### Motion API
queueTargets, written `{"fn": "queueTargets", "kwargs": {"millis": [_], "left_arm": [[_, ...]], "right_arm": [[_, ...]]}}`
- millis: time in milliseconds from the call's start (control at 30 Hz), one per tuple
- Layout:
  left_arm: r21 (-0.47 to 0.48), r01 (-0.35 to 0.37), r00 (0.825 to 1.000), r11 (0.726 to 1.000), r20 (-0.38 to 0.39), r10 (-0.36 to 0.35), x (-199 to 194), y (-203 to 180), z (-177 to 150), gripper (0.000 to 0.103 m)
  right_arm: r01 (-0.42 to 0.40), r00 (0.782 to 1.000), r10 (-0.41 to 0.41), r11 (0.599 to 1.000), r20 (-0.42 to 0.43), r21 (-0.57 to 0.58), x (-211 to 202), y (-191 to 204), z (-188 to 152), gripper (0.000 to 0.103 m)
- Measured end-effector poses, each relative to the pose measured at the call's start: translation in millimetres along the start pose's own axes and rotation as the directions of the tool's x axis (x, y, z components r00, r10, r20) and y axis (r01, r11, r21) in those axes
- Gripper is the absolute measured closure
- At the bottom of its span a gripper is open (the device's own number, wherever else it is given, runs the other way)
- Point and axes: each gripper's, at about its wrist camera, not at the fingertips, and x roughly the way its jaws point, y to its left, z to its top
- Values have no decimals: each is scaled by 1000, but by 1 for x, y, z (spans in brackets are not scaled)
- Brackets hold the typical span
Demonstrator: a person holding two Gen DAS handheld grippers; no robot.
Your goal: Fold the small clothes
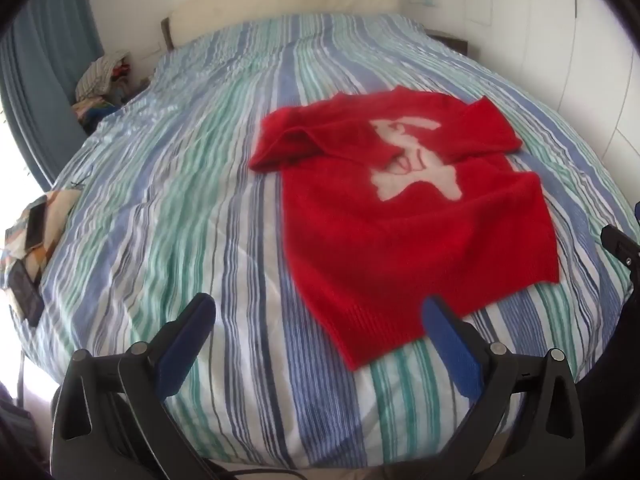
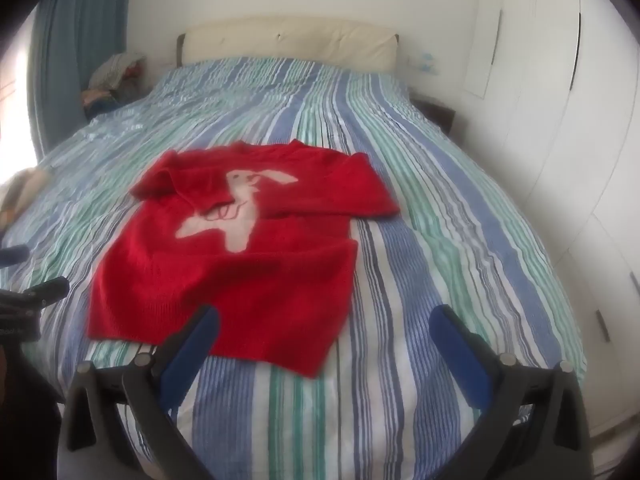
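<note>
A small red knitted sweater (image 1: pixel 404 224) with a white rabbit figure lies flat on the striped bed cover (image 1: pixel 180 208), both sleeves folded in across its chest. My left gripper (image 1: pixel 320 312) hovers open above the near edge of the bed, its right pad over the sweater's hem corner. In the right wrist view the sweater (image 2: pixel 240 264) lies ahead and to the left. My right gripper (image 2: pixel 326 320) is open too, with its left pad over the hem and nothing between the fingers. The other gripper (image 2: pixel 36 296) shows at that view's left edge.
A cream headboard (image 2: pixel 288 40) stands at the far end. A pile of clothes (image 1: pixel 102 84) sits at the bed's far left by a blue curtain (image 1: pixel 44 60). A patterned cloth with dark flat devices (image 1: pixel 32 248) lies at the left edge. White wardrobe doors (image 2: pixel 560 120) line the right.
</note>
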Motion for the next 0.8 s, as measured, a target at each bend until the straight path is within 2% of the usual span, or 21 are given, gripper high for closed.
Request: {"fn": "queueTargets", "kwargs": {"millis": [300,433,500,733,800], "left_arm": [[6,11,999,1000,41,-12,-11,0,7,0],[3,124,990,992,74,-123,-17,-1,9,0],[14,144,987,989,67,-144,-16,-4,11,0],[-6,66,994,998,87,-65,-13,-6,5,0],[4,75,995,997,58,-76,-10,-7,5,0]], "right_arm": [[2,1000,-2,1000,-6,-10,3,8,0,0],[4,1000,-4,1000,-2,-11,2,7,1,0],[3,1000,-3,1000,-1,-11,1,7,2,0],[-9,1000,9,1000,3,-18,1,11,4,0],[-11,1000,11,1000,4,-21,1,12,4,0]]}}
